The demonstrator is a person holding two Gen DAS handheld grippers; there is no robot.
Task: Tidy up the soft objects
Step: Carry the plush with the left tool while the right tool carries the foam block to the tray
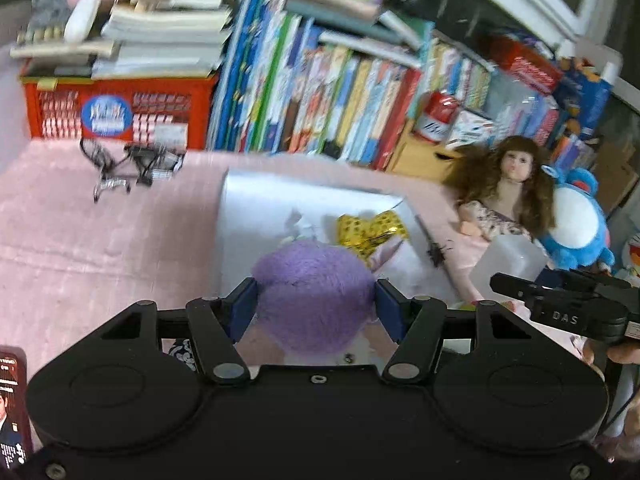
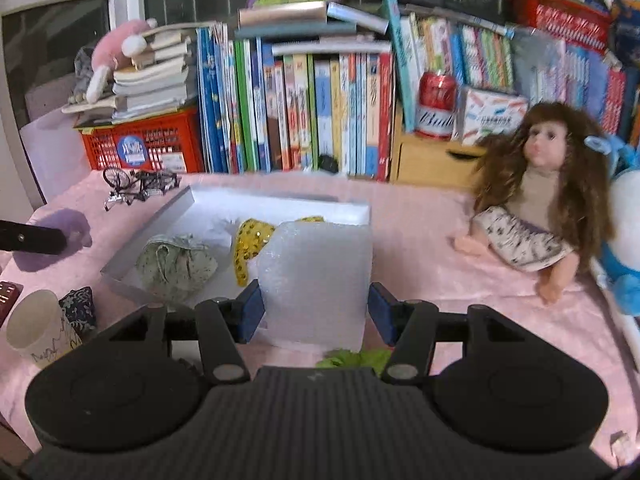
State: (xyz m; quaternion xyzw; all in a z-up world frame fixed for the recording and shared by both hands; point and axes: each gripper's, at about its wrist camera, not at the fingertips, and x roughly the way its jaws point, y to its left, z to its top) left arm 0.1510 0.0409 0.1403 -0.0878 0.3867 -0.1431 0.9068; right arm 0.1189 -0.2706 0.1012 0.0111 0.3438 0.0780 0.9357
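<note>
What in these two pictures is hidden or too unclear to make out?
- Purple plush, left wrist view: its lower part is hidden behind the left gripper, so what toy it is stays unclear.
- Green thing, right wrist view: only a scrap shows under the white foam block held by the right gripper.
- Blue plush, right wrist view: cut off by the picture's edge.
- Book titles, left wrist view: blurred.

Home playroom: children's books (image 2: 296, 112), doll (image 2: 548, 184)
</note>
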